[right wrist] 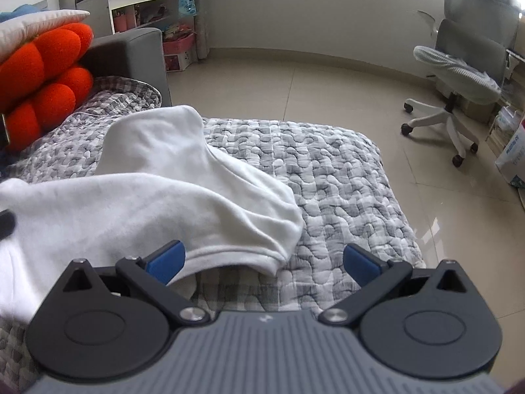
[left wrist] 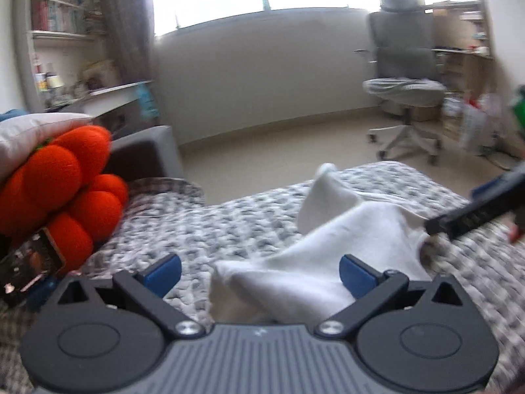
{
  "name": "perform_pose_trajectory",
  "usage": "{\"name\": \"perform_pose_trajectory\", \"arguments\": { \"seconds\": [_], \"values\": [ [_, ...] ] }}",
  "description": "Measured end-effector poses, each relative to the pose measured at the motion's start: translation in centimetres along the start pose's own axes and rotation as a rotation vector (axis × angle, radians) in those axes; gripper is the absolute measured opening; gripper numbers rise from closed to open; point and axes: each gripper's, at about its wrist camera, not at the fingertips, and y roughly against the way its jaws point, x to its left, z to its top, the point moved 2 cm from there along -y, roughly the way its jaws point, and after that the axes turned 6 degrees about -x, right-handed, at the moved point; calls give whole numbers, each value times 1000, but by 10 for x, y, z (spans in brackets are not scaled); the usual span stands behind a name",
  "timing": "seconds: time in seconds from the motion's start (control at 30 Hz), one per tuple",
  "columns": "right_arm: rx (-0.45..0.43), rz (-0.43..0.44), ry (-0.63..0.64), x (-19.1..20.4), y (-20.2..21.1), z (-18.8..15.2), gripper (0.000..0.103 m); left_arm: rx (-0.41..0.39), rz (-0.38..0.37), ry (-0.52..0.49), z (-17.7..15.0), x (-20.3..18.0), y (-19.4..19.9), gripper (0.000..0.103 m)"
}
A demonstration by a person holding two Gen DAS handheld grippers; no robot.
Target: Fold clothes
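Note:
A white garment (right wrist: 157,197) lies crumpled on the grey-and-white quilted bed cover (right wrist: 328,177), with one part raised in a peak at the back. My right gripper (right wrist: 262,266) is open just above the bed's near edge, and the garment's hem rests by its left pad. My left gripper (left wrist: 261,275) is open too, low over the garment (left wrist: 328,246), with cloth lying between its blue pads. A black finger of my right gripper (left wrist: 472,211) shows at the garment's right edge in the blurred left wrist view.
An orange plush cushion (right wrist: 42,75) and a white pillow (right wrist: 36,24) lie at the bed's left end against a grey headboard (right wrist: 131,52). A grey office chair (right wrist: 466,65) stands on the tiled floor (right wrist: 295,82) to the right. Shelves (left wrist: 55,32) line the left wall.

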Motion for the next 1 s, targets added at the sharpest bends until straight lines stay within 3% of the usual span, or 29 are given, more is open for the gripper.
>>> {"name": "perform_pose_trajectory", "arguments": {
  "seconds": [0.2, 0.3, 0.47, 0.53, 0.57, 0.6, 0.7, 0.77, 0.8, 0.9, 1.0],
  "values": [
    [20, -8, -30, -4, -11, 1, 103, -169, -175, -103, 4, -5, 36, 102],
    [21, 13, -64, -4, -14, 3, 102, -179, -240, -231, -3, -25, 37, 103],
    [59, 48, -88, -2, -23, 1, 79, -186, -244, -502, -19, -68, 26, 103],
    [65, 72, -109, -2, -24, 1, 70, -154, -232, -560, -21, -78, 16, 94],
    [63, 90, -125, -3, -23, 1, 64, -131, -221, -580, -24, -79, 10, 78],
    [59, 101, -136, -3, -23, 1, 62, -108, -207, -572, -23, -77, 4, 61],
    [37, 98, -143, -5, -21, 4, 60, -49, -185, -508, -19, -63, -8, 28],
    [14, 97, -143, -7, -17, 5, 60, -50, -165, -418, -13, -44, -8, 13],
    [2, 106, -152, -9, -14, 6, 60, -57, -154, -359, -9, -33, -6, 8],
    [-43, 122, -177, -14, -7, 9, 61, -81, -113, -132, 5, 11, -2, 8],
    [-80, 150, -191, -18, -1, 12, 63, -41, -19, 115, 8, 60, -11, 7]
  ]
}}
